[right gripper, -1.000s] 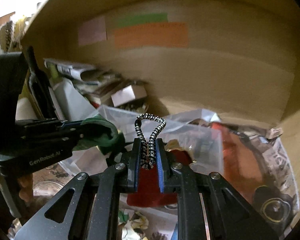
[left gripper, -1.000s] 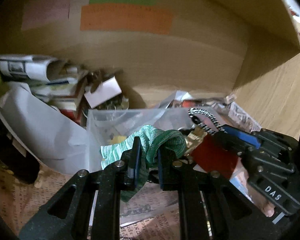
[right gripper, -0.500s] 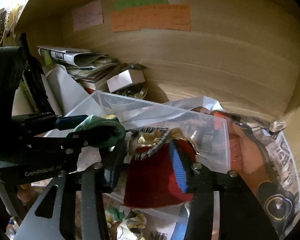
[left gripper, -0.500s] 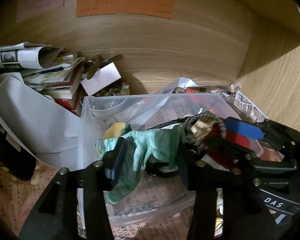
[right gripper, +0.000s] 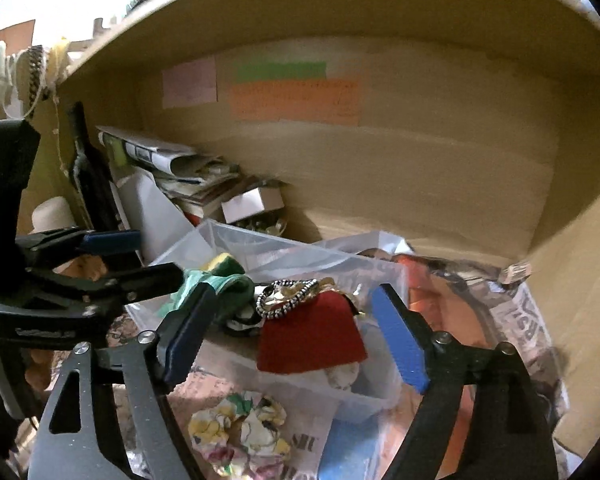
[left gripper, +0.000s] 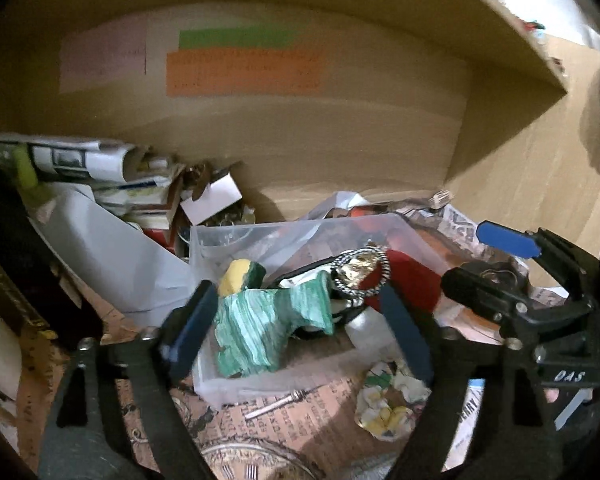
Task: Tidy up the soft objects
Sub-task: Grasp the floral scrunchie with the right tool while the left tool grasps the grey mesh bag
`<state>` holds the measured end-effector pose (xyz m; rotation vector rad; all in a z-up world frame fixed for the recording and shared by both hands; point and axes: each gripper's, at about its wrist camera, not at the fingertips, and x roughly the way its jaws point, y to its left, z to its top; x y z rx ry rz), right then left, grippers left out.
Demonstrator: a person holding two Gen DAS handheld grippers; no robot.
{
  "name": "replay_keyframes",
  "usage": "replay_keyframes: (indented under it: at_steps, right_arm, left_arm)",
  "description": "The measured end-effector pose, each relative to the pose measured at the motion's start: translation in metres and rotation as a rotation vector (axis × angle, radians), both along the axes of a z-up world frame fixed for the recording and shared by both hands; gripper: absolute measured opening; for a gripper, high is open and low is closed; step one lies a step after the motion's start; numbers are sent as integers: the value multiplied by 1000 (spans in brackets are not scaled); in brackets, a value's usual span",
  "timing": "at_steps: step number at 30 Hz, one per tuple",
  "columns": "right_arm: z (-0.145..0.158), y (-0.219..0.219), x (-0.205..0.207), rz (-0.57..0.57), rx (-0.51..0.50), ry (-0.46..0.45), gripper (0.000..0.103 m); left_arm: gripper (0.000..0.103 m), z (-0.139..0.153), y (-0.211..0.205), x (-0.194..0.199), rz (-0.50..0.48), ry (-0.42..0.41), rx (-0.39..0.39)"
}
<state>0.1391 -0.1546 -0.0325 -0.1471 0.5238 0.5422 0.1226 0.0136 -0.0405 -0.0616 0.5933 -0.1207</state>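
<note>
A clear plastic bin [left gripper: 296,228] [right gripper: 224,236] stands on a newspaper-covered shelf. A green striped cloth [left gripper: 268,328] lies in its near left part, also seen in the right wrist view [right gripper: 220,284]. A red pouch with a black-and-white cord [right gripper: 312,336] [left gripper: 404,276] lies in the bin to its right. My left gripper [left gripper: 296,332] is open, its fingers on either side of the green cloth, not touching it. My right gripper [right gripper: 292,336] is open, fingers wide on either side of the red pouch.
Rolled newspapers and stacked books [left gripper: 80,164] and a small white box [left gripper: 212,196] sit behind the bin at the left. A crumpled floral cloth [right gripper: 240,436] lies in front of the bin. Coloured paper notes [left gripper: 240,64] are stuck on the wooden back wall.
Both grippers have opened and let go: the green cloth and the red pouch with cord dropped into the bin. Both grippers have drawn back a little.
</note>
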Motion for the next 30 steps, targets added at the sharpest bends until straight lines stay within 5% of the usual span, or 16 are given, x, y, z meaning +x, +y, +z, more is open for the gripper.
replay_keyframes:
  at_steps: [4,10,20,30]
  right_arm:
    - [0,-11,-14,-10,7,-7,85]
    - [-20,-22,-27,-5,9,62,86]
    - [-88,-15,-20,38,-27,307,84]
    - [-103,-1,-26,106,-108,350,29]
  left_arm:
    - [101,2,-7,-20,-18,-16,15]
    - [101,-14,-13,-39,-34,31,3]
    - [101,-57,-14,-49,-35,173,-5]
    - [101,-70,-28,-58,-79,219,-32]
